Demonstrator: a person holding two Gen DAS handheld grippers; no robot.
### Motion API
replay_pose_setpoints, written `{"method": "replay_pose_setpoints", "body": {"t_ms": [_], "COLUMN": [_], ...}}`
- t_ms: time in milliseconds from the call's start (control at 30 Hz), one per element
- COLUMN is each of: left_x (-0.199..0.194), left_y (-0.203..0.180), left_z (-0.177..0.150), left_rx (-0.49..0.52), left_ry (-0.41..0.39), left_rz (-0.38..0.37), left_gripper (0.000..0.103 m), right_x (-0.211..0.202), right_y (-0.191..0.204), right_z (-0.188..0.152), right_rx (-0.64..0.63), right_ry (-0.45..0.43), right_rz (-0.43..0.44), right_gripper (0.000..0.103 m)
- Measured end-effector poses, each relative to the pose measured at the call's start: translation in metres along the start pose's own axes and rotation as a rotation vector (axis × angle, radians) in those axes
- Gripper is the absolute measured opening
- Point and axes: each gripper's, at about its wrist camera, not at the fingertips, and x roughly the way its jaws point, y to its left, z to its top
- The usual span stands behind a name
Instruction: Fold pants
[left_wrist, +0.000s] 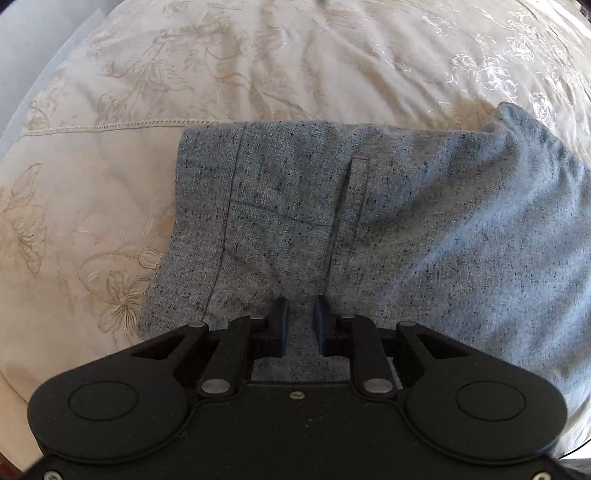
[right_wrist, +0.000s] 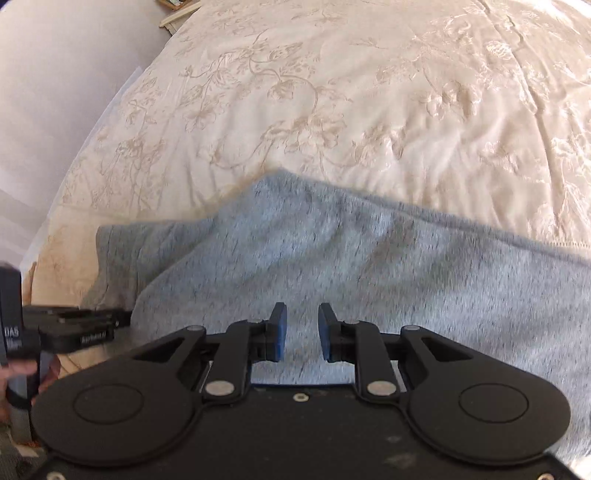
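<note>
1. Grey speckled knit: the pants (left_wrist: 332, 206) lie flat on the bedspread (left_wrist: 258, 66), cream with embroidered flowers.
2. Left wrist view: waistband end sits toward the bedspread's left edge, with a stitched hem line (left_wrist: 110, 125) of the bedspread running just beyond its far corner. Seams and a narrow pocket slit show on the top layer.
3. Toward the right, the cloth bunches up into a raised fold (left_wrist: 517, 122).
4. My left gripper (left_wrist: 301, 321) points steeply down, right over the cloth near its near edge. Jaws stand a narrow gap apart; grey fabric shows through the gap, and I can't see the pads pinching anything. Nothing held.
5. My right gripper (right_wrist: 303, 325) hovers over the wider grey stretch of the pants (right_wrist: 406, 277). Jaws parted a little wider than the left pair, blue pads (right_wrist: 280, 332) facing each other, only flat cloth behind them. Nothing gripped.
6. Right wrist view is motion-blurred, so cloth texture is smeared there.
7. Same view: a peaked ridge of fabric (right_wrist: 277, 181) rises at the far edge of the pants, bedspread beyond it.
8. Left gripper's body (right_wrist: 74, 332) shows at the left border of the right view, with part of my hand (right_wrist: 18, 373) on its handle, beside the cloth's left end.
9. Can't tell whether either set of fingertips actually touches the fabric.
</note>
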Motion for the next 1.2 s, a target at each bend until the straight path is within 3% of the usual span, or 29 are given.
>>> {"method": "replay_pose_setpoints", "body": {"t_ms": [200, 300, 400, 633, 733, 900, 1000, 1200], "left_x": [-0.001, 0.001, 0.001, -0.001, -0.002, 0.0, 0.0, 0.0], "left_y": [0.017, 0.027, 0.027, 0.018, 0.016, 0.018, 0.02, 0.021], "left_z": [-0.002, -0.003, -0.002, -0.001, -0.002, 0.0, 0.0, 0.0], "left_rx": [-0.081, -0.132, -0.122, -0.115, -0.108, -0.117, -0.121, -0.132], "left_ry": [0.023, 0.037, 0.044, 0.013, 0.01, 0.012, 0.012, 0.009], "left_rz": [-0.047, -0.078, -0.079, -0.065, -0.06, -0.072, -0.078, -0.087], "left_gripper": [0.027, 0.027, 0.027, 0.027, 0.027, 0.027, 0.027, 0.027], "right_x": [0.03, 0.053, 0.079, 0.121, 0.124, 0.112, 0.12, 0.128], "right_y": [0.001, 0.002, 0.008, 0.022, 0.024, 0.016, 0.01, 0.009], "right_z": [0.082, 0.112, 0.133, 0.143, 0.14, 0.147, 0.155, 0.149], "right_rx": [0.047, 0.091, 0.119, 0.061, 0.057, 0.107, 0.146, 0.099], "right_ry": [-0.007, 0.02, 0.068, 0.18, 0.21, 0.141, 0.171, 0.23], "right_rz": [0.029, 0.05, 0.072, 0.02, 0.039, 0.06, 0.074, 0.056], "right_gripper": [0.023, 0.023, 0.023, 0.023, 0.023, 0.024, 0.025, 0.026]}}
